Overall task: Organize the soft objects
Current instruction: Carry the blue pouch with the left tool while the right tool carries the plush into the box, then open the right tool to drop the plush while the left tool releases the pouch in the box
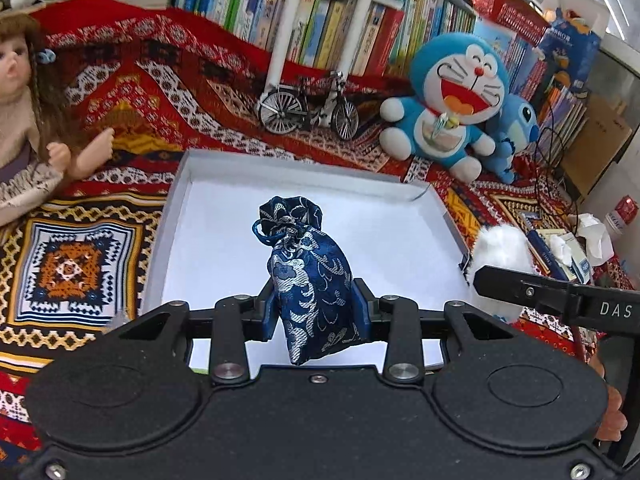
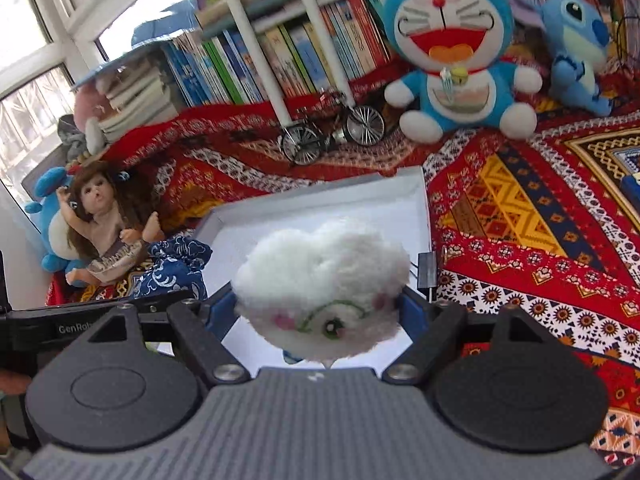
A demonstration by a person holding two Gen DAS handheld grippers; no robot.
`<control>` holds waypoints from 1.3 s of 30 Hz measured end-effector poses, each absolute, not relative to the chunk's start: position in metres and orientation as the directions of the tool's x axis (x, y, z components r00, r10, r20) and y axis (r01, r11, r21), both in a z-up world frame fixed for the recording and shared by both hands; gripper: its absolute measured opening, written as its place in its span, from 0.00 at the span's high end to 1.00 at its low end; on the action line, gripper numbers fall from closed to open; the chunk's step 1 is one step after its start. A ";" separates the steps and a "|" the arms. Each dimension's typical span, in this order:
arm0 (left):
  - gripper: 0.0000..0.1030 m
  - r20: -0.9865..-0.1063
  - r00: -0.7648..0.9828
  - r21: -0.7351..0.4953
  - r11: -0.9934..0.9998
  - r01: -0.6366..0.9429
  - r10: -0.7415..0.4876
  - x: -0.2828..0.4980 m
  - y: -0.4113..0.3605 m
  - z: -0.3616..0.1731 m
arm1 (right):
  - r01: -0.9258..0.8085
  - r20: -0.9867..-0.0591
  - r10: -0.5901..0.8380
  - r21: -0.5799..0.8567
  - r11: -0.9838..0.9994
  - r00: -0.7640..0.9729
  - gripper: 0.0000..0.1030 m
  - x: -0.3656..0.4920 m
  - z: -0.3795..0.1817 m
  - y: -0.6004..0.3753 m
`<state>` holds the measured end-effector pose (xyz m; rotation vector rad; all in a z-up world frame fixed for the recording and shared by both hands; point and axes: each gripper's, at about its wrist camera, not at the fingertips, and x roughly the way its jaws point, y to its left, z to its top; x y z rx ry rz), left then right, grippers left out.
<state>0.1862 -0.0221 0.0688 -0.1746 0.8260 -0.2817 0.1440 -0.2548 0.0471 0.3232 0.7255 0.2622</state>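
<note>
Both soft items gripped, neither yet deposited in the white tray.
Left gripper is pinching the blue brocade pouch over the tray; right gripper is clamping the white fluffy plush at its 3 o'clock edge.

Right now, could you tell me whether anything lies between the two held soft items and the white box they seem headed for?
Nothing visible does. The left gripper holds the blue pouch over the white box, whose floor looks bare. The right gripper holds the white fluffy toy at the box's near edge.
</note>
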 end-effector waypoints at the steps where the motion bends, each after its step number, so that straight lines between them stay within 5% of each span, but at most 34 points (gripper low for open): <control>1: 0.66 -0.703 0.639 -0.259 0.949 0.178 -0.312 0.189 -0.024 0.066 | -0.122 -0.612 0.343 0.373 0.920 0.713 0.21 0.146 0.045 -0.254; 39: 0.63 -0.768 0.568 -0.259 0.955 0.146 -0.295 0.207 -0.036 0.030 | -0.123 -0.696 0.250 0.228 0.966 0.673 0.20 0.160 0.011 -0.230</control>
